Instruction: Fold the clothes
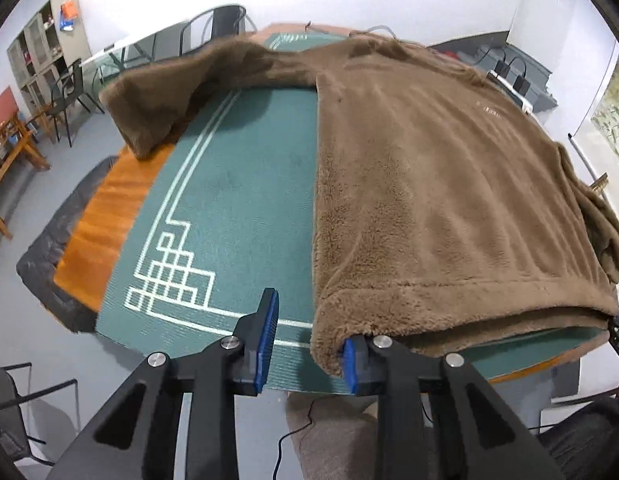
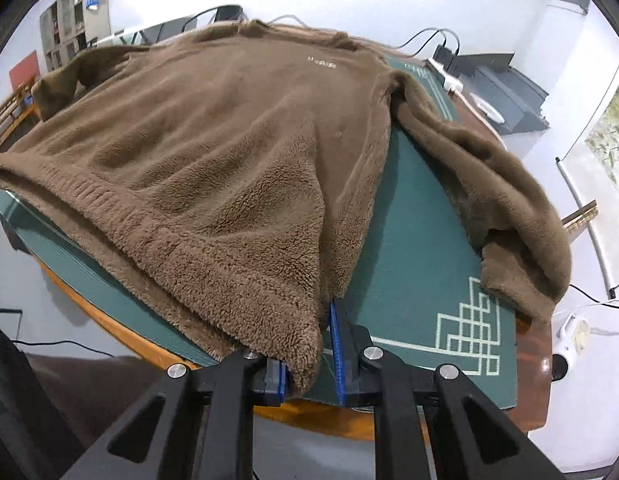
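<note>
A brown fleece sweater (image 1: 429, 180) (image 2: 229, 120) lies spread, front up, on a green mat (image 1: 237, 200) (image 2: 409, 240). One sleeve (image 1: 161, 96) runs off to the far left and droops over the wooden table edge. The other sleeve (image 2: 501, 200) lies bunched on the mat's right side. My left gripper (image 1: 309, 348) is open at the near-left hem corner, and the fleece drapes over its right finger. My right gripper (image 2: 311, 364) is open around the near-right hem corner. The cloth rests against its left pad, and a thin gap shows before the right pad.
The mat covers a wooden table (image 1: 109, 208) (image 2: 309, 420) with its near edge just below both grippers. A white power strip (image 2: 449, 76) with plugged cables sits at the far right. Chairs (image 1: 65, 96) and a cabinet (image 1: 49, 40) stand beyond on the left.
</note>
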A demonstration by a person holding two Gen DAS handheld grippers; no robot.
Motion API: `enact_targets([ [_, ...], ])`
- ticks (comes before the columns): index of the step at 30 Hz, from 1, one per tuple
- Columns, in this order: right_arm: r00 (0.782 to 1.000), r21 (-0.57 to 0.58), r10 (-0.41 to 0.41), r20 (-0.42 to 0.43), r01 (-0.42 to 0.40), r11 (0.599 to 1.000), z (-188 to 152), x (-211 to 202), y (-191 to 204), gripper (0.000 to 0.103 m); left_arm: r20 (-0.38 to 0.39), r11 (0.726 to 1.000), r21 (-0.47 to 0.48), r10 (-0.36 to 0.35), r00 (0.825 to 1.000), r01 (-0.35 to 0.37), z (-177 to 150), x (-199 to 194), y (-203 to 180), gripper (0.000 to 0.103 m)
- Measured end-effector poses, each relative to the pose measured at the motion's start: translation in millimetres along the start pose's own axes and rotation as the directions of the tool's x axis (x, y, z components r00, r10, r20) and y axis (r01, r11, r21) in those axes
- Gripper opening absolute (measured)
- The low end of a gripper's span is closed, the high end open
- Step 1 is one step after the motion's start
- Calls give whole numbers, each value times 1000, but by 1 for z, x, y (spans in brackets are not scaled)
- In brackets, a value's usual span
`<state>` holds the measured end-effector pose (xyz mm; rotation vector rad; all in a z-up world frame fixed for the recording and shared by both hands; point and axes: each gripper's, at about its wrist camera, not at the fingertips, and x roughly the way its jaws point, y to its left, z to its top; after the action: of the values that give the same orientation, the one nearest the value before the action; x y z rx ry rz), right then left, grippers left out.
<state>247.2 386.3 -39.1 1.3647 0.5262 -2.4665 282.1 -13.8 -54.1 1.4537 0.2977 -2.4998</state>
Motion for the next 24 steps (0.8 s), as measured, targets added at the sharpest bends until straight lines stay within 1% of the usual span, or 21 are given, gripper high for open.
enact_targets([
  [2,1000,-10,7,-20,-8,1000,-2,9,1,18,-21,1000,10,8,1000,-8,-5,9,-1,32],
  [5,999,-5,21,-24,-21,1000,0,16,-2,18,-43,1000,24,13,999,-12,-9,19,-4,34],
  [6,999,2,43,-31,-43,999,2,18,-4,18,-45,1000,27,14,999,-13,-8,20,-4,36],
  [7,998,0,57,-34,-57,998,4,18,-6,18,-50,999,32,17,999,-16,-7,21,-6,43],
  [8,997,-5,69,-37,-69,998,5,19,-7,21,-53,999,42,28,998,-26,-6,21,-6,52],
  [9,996,-11,81,-40,-81,997,7,20,-9,23,-54,998,54,42,998,-39,-5,21,-7,57],
  [10,995,-9,94,-43,-94,996,6,19,-11,29,-54,997,64,47,997,-44,-5,20,-7,66],
  [11,993,-7,107,-46,-107,994,5,19,-12,35,-53,996,75,50,997,-46,-5,18,-7,70],
  [12,991,-4,120,-50,-121,993,5,18,-14,42,-53,995,85,53,997,-48,-5,17,-7,70],
  [13,990,-1,134,-53,-134,991,4,17,-16,61,-55,994,100,51,997,-45,-5,14,-6,72],
  [14,988,13,145,-49,-145,989,4,15,-19,73,-58,993,115,47,997,-41,-6,11,-6,73],
  [16,985,43,167,-38,-166,985,3,9,-27,73,-63,990,137,44,997,-35,-8,5,-3,76],
  [19,980,88,200,-20,-198,976,2,0,-38,73,-66,986,163,37,997,-26,-11,-8,0,76],
  [21,976,128,217,8,-216,968,7,-6,-46,73,-51,989,146,21,998,-14,-6,-18,-1,76],
  [24,975,179,211,67,-219,959,26,-8,-49,73,2,995,96,-31,1000,31,13,-28,-7,77],
])
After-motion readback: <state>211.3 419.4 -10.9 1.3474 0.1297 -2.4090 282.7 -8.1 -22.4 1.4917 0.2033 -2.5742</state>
